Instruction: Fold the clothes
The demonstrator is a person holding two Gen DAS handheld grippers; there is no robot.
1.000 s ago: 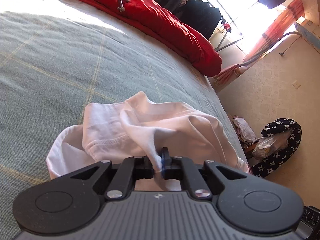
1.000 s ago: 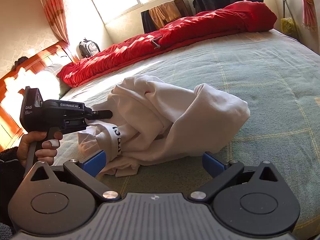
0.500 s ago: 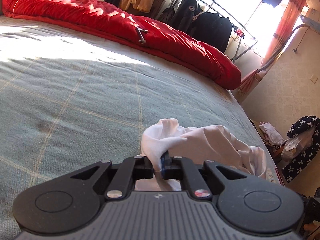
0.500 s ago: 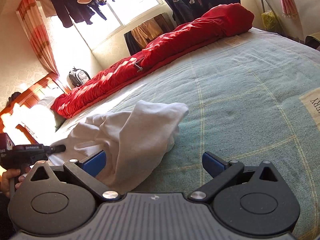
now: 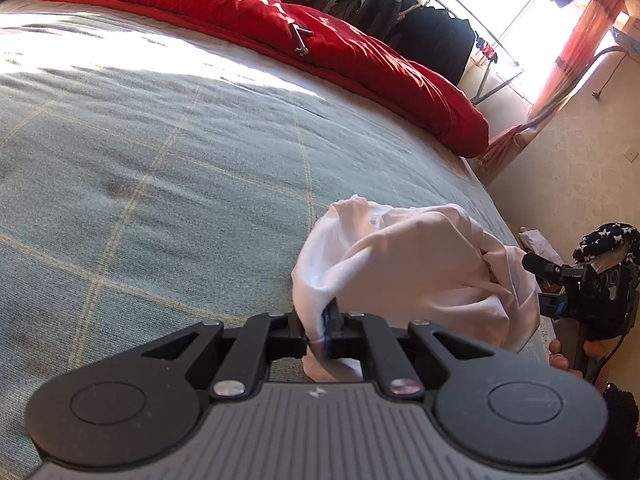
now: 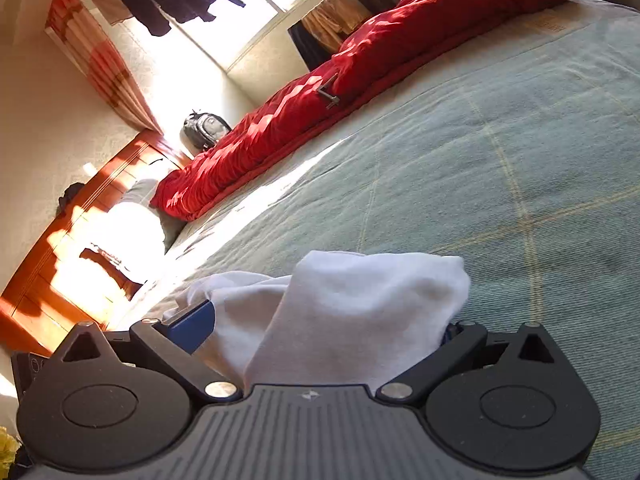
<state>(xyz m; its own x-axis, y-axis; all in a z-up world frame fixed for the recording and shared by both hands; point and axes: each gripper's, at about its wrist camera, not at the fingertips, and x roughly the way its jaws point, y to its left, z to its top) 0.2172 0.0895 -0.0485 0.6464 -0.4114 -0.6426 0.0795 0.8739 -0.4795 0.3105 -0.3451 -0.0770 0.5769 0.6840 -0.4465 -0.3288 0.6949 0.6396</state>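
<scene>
A crumpled white garment (image 5: 412, 268) lies bunched on the green bedspread (image 5: 160, 168) near the bed's right edge. My left gripper (image 5: 326, 328) is shut on a fold of its near edge. In the left wrist view the right gripper (image 5: 536, 280) shows at the garment's far right side, held by a hand. In the right wrist view the white garment (image 6: 340, 312) fills the space between the wide-apart blue pads of my right gripper (image 6: 320, 328), which stands open around the cloth. The right pad is mostly hidden by fabric.
A red quilt (image 5: 320, 44) runs along the bed's far side. Dark clothes hang on a rack (image 5: 424, 28) by the window. A star-patterned black item (image 5: 604, 236) and loose cloths lie on the floor right of the bed. A wooden headboard (image 6: 64, 252) stands at the left.
My left gripper has dragged the garment's edge toward itself, bunching the cloth more tightly. My right gripper has moved in, so the cloth now sits between its open fingers.
</scene>
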